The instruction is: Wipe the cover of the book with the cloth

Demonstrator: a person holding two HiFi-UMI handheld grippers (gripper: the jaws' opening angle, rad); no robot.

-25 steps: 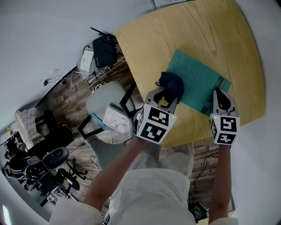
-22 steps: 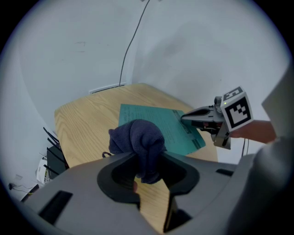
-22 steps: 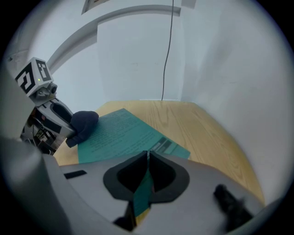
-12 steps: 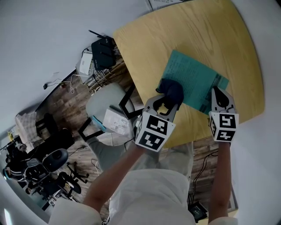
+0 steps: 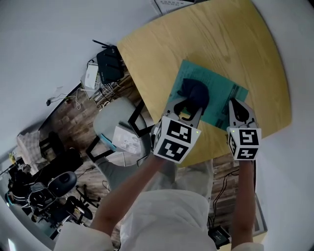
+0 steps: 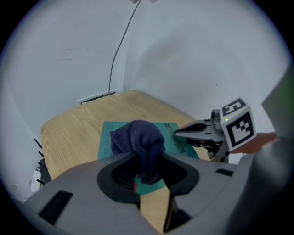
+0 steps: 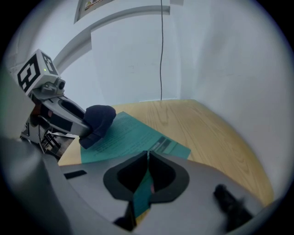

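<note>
A teal book lies flat on the round wooden table. My left gripper is shut on a bunched dark blue cloth, which rests on the cover's near-left part. In the left gripper view the cloth bulges out between the jaws over the book. My right gripper is shut on the book's near right edge; its own view shows the teal edge between the closed jaws. The cloth and left gripper show at that view's left.
A grey chair stands at the table's left edge. A black router and cables lie on the floor behind it. A sheet of paper sits at the table's far edge. Office chairs stand lower left.
The left gripper has pushed the cloth away from the book's near-left edge, farther onto the cover. The right gripper has kept its hold on the book's edge.
</note>
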